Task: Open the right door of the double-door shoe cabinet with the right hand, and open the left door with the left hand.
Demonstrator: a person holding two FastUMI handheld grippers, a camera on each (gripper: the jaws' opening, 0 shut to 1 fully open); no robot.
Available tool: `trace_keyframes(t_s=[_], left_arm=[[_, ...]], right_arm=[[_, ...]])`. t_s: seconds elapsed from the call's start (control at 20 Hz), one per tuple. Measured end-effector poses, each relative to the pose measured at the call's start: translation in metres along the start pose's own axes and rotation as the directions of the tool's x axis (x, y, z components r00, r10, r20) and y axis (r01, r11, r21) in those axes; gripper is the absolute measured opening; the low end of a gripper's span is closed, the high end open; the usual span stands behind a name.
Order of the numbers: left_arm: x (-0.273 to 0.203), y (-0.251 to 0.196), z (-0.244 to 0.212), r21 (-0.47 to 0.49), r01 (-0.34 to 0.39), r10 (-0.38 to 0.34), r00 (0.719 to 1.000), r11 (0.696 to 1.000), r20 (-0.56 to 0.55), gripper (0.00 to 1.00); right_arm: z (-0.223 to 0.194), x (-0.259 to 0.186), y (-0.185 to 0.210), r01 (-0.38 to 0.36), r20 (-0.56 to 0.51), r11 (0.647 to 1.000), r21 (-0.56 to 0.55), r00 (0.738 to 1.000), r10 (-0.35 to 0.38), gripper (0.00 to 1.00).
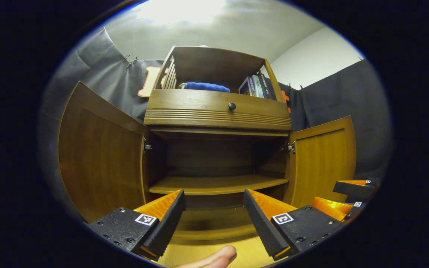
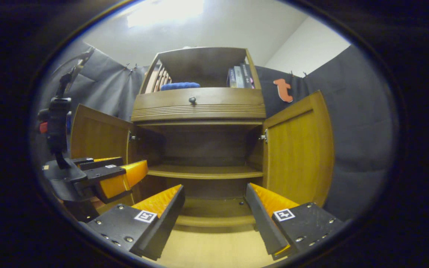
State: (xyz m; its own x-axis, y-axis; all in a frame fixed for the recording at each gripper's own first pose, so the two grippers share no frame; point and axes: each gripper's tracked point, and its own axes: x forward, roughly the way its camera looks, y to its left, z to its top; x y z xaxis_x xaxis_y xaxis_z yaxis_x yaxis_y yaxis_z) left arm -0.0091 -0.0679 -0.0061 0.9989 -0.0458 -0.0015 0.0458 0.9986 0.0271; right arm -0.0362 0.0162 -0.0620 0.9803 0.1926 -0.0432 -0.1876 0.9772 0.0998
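The cabinet (image 1: 218,111) is standing against the booth wall, facing both cameras, with its lower compartment lying exposed. The left door (image 1: 101,160) is hanging swung far out on its hinge (image 1: 146,146), and the right door (image 1: 322,160) is likewise standing open on its own hinge (image 1: 289,148); judged from this, both openings are looking complete. Each door is appearing as a stiff, fairly heavy wooden panel with a smooth, probably slippery face, so any further hold is best taken on the free vertical edge, far from the hinge, where leverage is greatest. A bare shelf (image 1: 218,184) is crossing the interior. Above, a drawer (image 1: 218,106) with a small knob (image 1: 232,106) is staying shut, and the open top is carrying a blue cloth (image 1: 204,86) and books (image 1: 253,86). The left tongs (image 1: 213,210) are gaping wide, gripping nothing, before the cabinet's base. The right tongs (image 2: 214,204) are also gaping wide and empty, just beside the left ones. A fingertip (image 1: 214,258) is showing at the lower edge.
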Motion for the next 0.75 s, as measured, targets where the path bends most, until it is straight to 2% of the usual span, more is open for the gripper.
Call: trace_keyframes(t_s=[0.15, 0.3, 0.75], left_arm=[[-0.005, 0.004, 0.003, -0.015, -0.010, 0.010, 1.000, 1.000, 0.004, 0.96], [-0.006, 0.007, 0.005, -0.008, 0.001, 0.000, 1.000, 1.000, 0.005, 0.96], [-0.006, 0.002, -0.001, 0.003, 0.012, -0.012, 1.000, 1.000, -0.003, 0.96]], right_arm=[[-0.009, -0.007, -0.010, 0.029, -0.019, 1.000, -0.002, 0.999, -0.029, 0.98], [-0.006, -0.014, -0.026, 0.095, 0.007, 0.995, 0.043, 0.995, -0.095, 0.98], [-0.013, -0.017, -0.020, 0.073, -0.008, 0.997, 0.040, 0.997, -0.073, 1.00]])
